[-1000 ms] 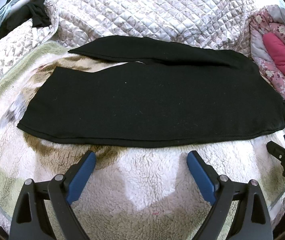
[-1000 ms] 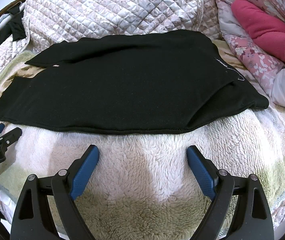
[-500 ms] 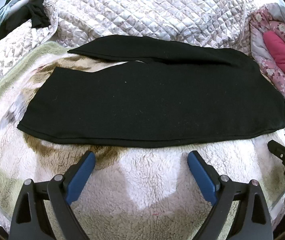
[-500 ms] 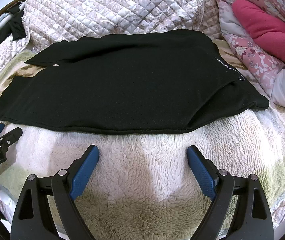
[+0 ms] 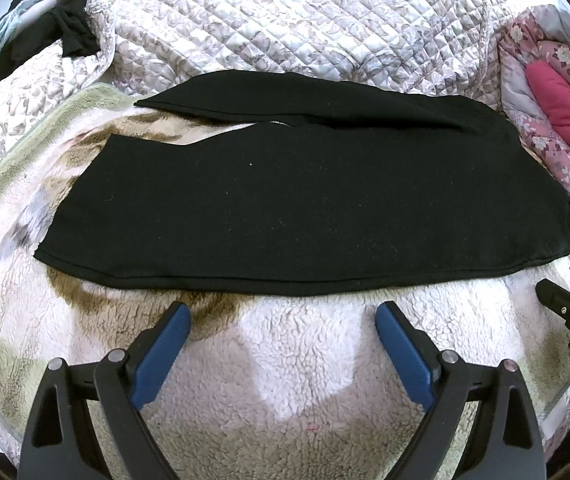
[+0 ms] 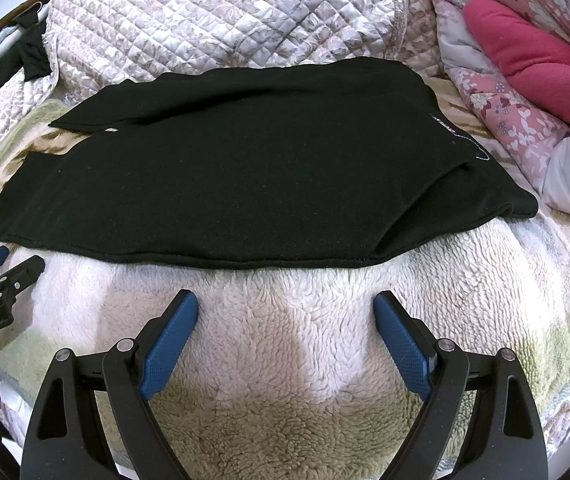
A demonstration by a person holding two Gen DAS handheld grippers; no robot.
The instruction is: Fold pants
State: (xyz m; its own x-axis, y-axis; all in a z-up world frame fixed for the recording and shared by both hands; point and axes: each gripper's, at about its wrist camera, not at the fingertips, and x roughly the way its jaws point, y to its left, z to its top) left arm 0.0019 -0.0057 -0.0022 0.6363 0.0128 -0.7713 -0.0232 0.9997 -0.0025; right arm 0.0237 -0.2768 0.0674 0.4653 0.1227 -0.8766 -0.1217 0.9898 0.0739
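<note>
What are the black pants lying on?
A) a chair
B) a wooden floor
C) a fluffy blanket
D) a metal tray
C: the pants lie spread flat on a fluffy blanket, cream with tan and green patches, and both hand-held grippers, left and right, are open and short of the near hem.

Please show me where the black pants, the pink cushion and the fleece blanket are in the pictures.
black pants (image 5: 305, 216), left wrist view, middle of the near leg.
pink cushion (image 6: 525, 48), right wrist view, its middle.
fleece blanket (image 6: 285, 320), right wrist view, bare white part.

light: bright, even — shadows: soft | focus: sharp | edges: strong fisheye bend, dark corner vignette
</note>
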